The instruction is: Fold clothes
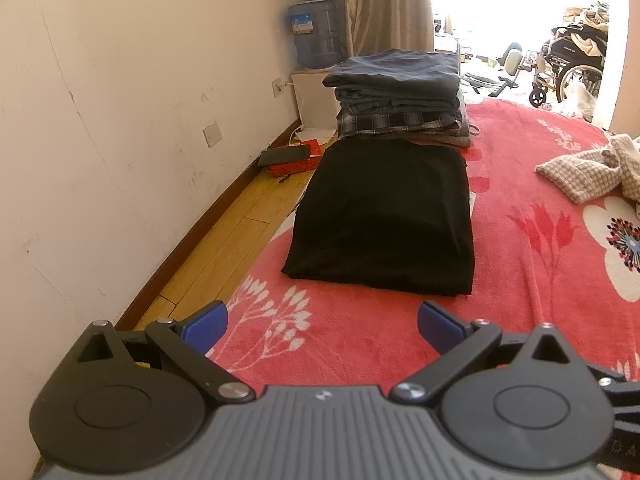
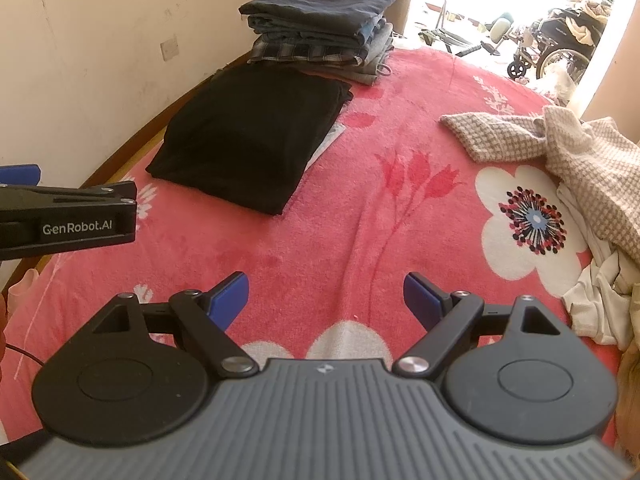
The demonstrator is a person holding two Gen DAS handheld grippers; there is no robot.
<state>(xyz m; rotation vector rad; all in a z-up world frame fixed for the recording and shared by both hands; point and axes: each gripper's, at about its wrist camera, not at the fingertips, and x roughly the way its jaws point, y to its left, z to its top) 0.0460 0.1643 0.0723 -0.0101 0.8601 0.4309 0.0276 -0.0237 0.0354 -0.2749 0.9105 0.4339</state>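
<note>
Hovering both grippers, left point(image 1: 322, 326) and right point(image 2: 326, 298), jaws apart and empty over the red blanket point(image 2: 320, 220); black garment point(image 2: 252, 136) folded far left, so grab the checked garment point(image 2: 560, 148) far right by its edge next.

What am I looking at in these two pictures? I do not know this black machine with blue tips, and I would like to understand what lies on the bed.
There is no robot here. A person holds one grasping tool in each hand, and each tool carries a camera looking forward along its two blue fingers. One picture comes from the left tool, the other from the right tool. Both tools are open and hold nothing. Below them is a bed with a red flowered blanket. On it lie a folded black garment, a stack of folded clothes behind that, and on the right an unfolded checked garment over some white cloth.
</note>
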